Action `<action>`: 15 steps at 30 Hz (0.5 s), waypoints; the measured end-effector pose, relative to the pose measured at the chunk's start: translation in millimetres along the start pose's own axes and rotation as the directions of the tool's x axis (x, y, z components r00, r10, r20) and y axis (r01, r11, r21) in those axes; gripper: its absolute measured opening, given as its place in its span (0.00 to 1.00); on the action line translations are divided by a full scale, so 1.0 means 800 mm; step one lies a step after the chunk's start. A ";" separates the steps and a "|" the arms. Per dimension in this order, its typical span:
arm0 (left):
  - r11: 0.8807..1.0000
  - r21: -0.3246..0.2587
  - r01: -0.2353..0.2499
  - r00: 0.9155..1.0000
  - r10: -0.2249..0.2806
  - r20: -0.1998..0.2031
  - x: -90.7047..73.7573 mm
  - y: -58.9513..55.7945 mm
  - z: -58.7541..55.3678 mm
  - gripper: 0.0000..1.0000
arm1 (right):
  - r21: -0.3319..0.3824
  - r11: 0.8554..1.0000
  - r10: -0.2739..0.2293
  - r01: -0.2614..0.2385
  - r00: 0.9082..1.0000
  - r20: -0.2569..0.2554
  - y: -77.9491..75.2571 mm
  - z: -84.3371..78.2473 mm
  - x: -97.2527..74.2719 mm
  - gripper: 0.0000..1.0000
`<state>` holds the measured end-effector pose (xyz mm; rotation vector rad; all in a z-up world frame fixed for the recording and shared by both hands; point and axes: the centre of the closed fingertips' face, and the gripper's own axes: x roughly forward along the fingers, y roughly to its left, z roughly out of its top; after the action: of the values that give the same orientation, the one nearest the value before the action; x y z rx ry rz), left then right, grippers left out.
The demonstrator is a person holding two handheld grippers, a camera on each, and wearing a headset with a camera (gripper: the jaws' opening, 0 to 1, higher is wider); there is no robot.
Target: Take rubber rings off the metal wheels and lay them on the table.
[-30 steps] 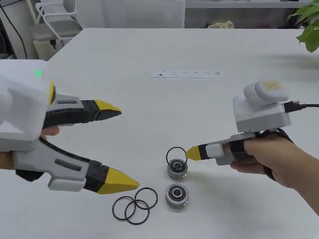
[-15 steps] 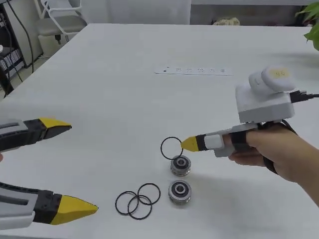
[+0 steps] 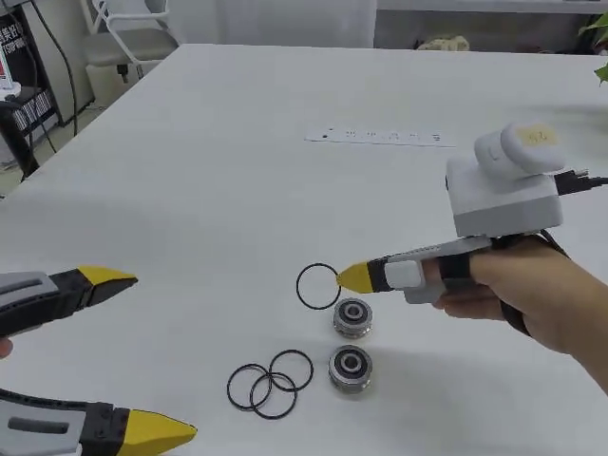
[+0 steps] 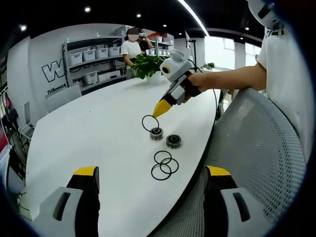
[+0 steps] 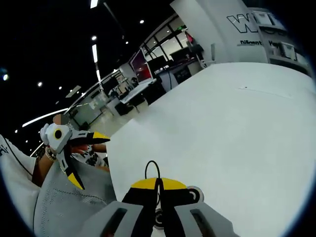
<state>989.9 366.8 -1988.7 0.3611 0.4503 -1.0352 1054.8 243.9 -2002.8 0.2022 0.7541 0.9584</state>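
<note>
One rubber ring (image 3: 317, 286) pinched by right gripper (image 3: 344, 277), fingers closed, near wheels (image 3: 352, 317)
Lay flat beside three loose rings (image 3: 269, 383); left gripper (image 3: 161, 355) fingers spread open

Open table (image 3: 190, 190) around wheels (image 3: 352, 317), loose rings (image 3: 272, 383)

Left claw (image 3: 154, 356) wide, right claw (image 3: 344, 277) pinched

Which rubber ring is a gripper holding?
The ring pinched in the right gripper, near the farther metal wheel; the other three rings lie overlapping on the table.
</note>
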 end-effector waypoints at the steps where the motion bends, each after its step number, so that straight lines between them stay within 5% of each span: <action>1: 1.000 -0.002 -0.002 1.000 0.002 -0.001 0.000 0.001 0.000 0.85 | -0.004 1.000 0.007 -0.007 1.000 0.001 0.004 0.001 0.001 0.00; 6: 0.999 -0.035 -0.013 1.000 0.013 0.011 0.001 0.003 -0.001 0.85 | -0.027 0.999 0.034 -0.034 0.999 -0.010 0.018 0.000 0.009 0.00; 15: 1.000 -0.023 -0.017 0.999 0.016 -0.050 0.004 0.003 -0.016 0.85 | -0.063 0.995 0.072 -0.078 0.993 -0.093 0.039 -0.023 0.032 0.00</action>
<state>991.3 371.9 -2001.0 0.3699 0.5029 -1.0057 1030.5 279.3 -2014.4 0.1306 0.8011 1.0675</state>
